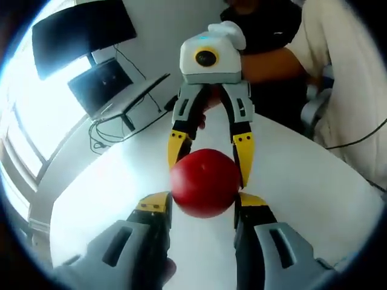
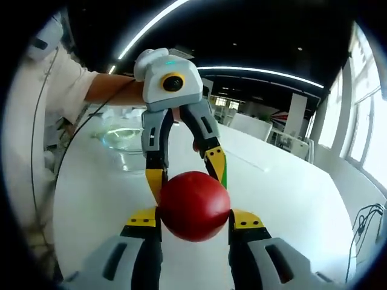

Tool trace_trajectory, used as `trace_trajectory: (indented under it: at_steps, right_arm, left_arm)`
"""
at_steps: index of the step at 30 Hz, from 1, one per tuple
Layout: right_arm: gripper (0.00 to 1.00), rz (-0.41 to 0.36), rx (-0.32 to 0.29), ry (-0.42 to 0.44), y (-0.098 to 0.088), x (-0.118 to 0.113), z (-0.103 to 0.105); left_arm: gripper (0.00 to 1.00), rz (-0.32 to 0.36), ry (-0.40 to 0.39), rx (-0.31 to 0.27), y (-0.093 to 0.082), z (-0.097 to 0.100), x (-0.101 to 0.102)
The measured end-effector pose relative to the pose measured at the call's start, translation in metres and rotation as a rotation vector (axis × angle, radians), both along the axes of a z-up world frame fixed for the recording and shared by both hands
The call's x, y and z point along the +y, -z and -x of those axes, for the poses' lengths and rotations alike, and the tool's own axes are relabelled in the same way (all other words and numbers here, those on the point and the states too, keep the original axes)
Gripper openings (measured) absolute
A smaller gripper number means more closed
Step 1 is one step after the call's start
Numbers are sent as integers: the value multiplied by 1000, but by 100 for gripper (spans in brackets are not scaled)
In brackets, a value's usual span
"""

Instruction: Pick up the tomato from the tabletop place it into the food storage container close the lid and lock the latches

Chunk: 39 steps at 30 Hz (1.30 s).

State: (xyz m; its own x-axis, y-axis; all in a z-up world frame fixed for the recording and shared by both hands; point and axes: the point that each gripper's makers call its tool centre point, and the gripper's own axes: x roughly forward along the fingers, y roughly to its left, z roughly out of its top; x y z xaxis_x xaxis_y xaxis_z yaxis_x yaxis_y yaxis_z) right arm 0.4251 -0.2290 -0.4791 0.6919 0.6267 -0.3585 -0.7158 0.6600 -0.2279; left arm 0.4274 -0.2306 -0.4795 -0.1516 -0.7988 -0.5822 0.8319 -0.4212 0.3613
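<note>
Two grippers meet on one tomato [image 1: 204,182] over the white table [image 1: 109,187]: left gripper [image 1: 200,205] and right gripper [image 2: 195,219] each clamp its sides. Pulling apart could bruise or drop it, well short of the clear container [image 2: 124,145] far left.

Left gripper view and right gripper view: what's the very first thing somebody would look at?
The big red tomato, right in the middle, with yellow-tipped jaws closing in on it from both sides: the left gripper from below and the right gripper from the far side. Behind, in the right gripper view, a clear container sits on the white table.
</note>
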Motion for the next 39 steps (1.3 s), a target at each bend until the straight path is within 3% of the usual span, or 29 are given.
trace_trajectory:
  at_steps: [16, 39]
  right_arm:
    - [38, 52, -73, -72, -40, 37, -4]
    - [39, 85, -123, -248, -66, 126, 8]
  left_arm:
    - [31, 55, -50, -64, -44, -1, 38]
    - [31, 85, -178, -112, -74, 4, 123]
